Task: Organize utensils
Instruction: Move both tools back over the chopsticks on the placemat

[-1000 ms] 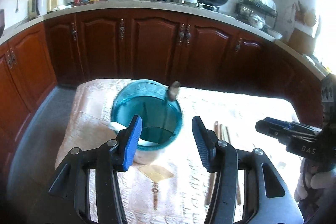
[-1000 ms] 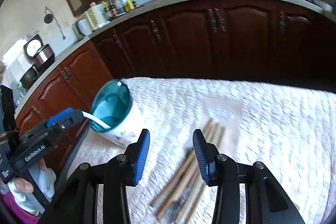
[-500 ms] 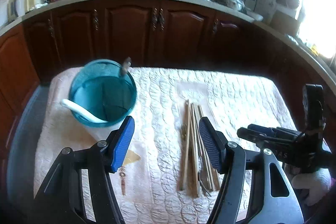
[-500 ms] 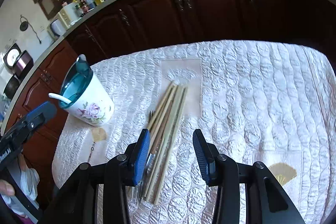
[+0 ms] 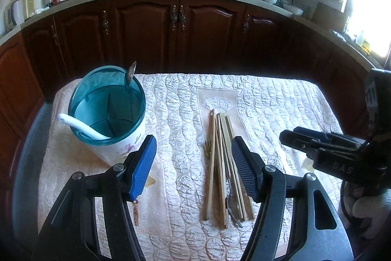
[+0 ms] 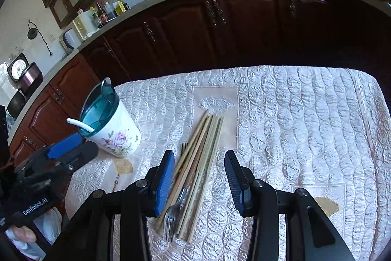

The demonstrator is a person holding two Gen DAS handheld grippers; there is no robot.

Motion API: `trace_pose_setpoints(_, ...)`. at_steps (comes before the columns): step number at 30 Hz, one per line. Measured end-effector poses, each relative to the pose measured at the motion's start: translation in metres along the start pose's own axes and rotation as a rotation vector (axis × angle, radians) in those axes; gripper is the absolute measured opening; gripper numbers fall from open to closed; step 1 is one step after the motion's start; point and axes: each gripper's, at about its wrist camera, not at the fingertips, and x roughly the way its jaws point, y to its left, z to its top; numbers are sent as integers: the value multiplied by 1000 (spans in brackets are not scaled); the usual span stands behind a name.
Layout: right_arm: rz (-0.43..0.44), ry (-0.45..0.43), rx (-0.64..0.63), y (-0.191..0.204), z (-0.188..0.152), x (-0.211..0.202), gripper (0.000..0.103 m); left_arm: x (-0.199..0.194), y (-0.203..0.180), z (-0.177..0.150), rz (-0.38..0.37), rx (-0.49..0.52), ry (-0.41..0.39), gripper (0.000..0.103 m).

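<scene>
Wooden chopsticks [image 6: 198, 160] plus steel fork [image 6: 174, 209] right of floral holder cup [image 6: 114, 129]; my left gripper [image 5: 193, 168] just spread empty after swinging across from that cup, right gripper [image 6: 199, 184] half-spread, empty; pickup pending.

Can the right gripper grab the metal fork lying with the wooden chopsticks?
Probably, but not cleanly. The right gripper is open above the metal fork, with nothing above blocking it. But the wooden chopsticks lie against and partly over the fork, so they might get pinched too.

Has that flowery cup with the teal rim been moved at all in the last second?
No. The cup stands left of the chopsticks, as before; only the camera shifted.
</scene>
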Motion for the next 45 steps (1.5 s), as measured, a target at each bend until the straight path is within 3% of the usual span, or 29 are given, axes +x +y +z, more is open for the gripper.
trace_pose_setpoints(18, -13, 50, 21, -10, -7, 19, 42, 21, -1, -7, -12, 4, 35, 64)
trace_pose_setpoints(23, 8, 104, 41, -17, -13, 44, 42, 47, 4, -16, -61, -33, 111, 64)
trace_pose_setpoints(33, 0, 179, 41, -29, -13, 99, 39, 107, -2, -36, -76, -29, 245, 63)
trace_pose_setpoints(45, 31, 223, 87, -51, 21, 149, 24, 161, -4, -13, -56, -46, 296, 42)
